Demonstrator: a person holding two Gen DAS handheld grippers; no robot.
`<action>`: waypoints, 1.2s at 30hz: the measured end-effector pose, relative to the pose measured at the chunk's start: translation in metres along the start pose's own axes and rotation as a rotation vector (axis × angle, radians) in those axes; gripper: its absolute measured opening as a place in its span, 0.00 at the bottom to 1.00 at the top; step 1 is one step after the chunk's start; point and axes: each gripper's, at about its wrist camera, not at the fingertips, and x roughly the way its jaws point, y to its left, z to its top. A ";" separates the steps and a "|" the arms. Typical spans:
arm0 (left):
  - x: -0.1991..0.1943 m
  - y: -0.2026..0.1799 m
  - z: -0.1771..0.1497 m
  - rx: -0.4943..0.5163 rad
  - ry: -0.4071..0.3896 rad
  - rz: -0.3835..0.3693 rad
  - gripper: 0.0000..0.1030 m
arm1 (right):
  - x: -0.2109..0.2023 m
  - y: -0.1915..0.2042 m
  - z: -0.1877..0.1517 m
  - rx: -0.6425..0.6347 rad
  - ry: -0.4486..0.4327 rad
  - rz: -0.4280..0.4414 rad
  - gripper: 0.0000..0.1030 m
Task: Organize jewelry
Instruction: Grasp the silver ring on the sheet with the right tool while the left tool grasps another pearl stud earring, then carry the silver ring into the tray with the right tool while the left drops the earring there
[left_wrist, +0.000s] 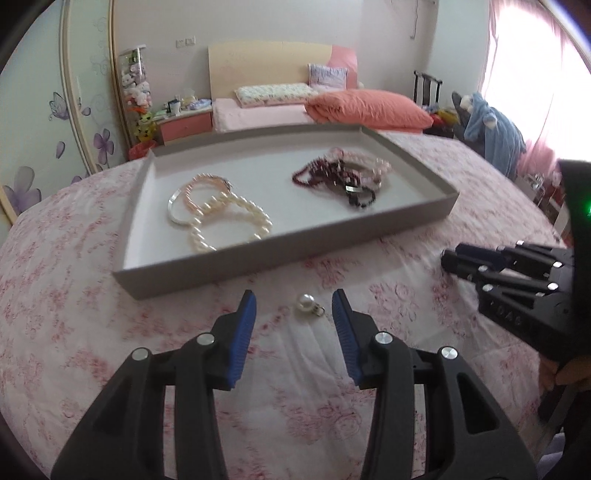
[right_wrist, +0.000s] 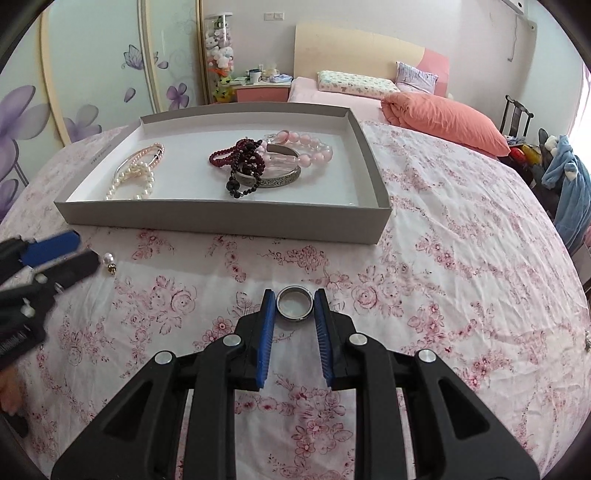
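From the left wrist view, the left tool (left_wrist: 293, 304) points down at the bed (left_wrist: 424, 206), which has a pink flower sheet. Its two blue pads stand apart with nothing pressed between them. A small pearl earring (left_wrist: 307, 305) lies on the sheet right between the pad tips, a bit nearer the right one. The pads do not touch it yet. To grab it well, I think the tool should go lower so the pads sit on both sides of the pearl, then close slowly. The pearl is round and may roll away or pop out. The gray tray (left_wrist: 280, 258) is just ahead of the tool, with the pearl necklace (left_wrist: 229, 221) and the dark beads (left_wrist: 332, 177) in it.

From the right wrist view, the right tool (right_wrist: 294, 304) is clamped on a silver ring (right_wrist: 294, 303), one pad on each side. The ring sits at the tips, just over the sheet. It should stay squeezed and go ahead into the tray (right_wrist: 221, 216). The left tool (right_wrist: 62, 254) is far off to the side, by the earring (right_wrist: 109, 261).
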 end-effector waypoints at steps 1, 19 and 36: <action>0.004 -0.001 0.000 -0.001 0.015 0.003 0.41 | 0.000 0.000 0.000 0.001 0.000 0.001 0.22; 0.012 0.006 0.001 -0.027 0.057 0.063 0.14 | 0.001 0.005 0.001 -0.002 0.001 0.015 0.22; -0.008 0.033 -0.019 -0.066 0.053 0.031 0.15 | -0.001 0.027 0.000 -0.042 0.001 0.063 0.22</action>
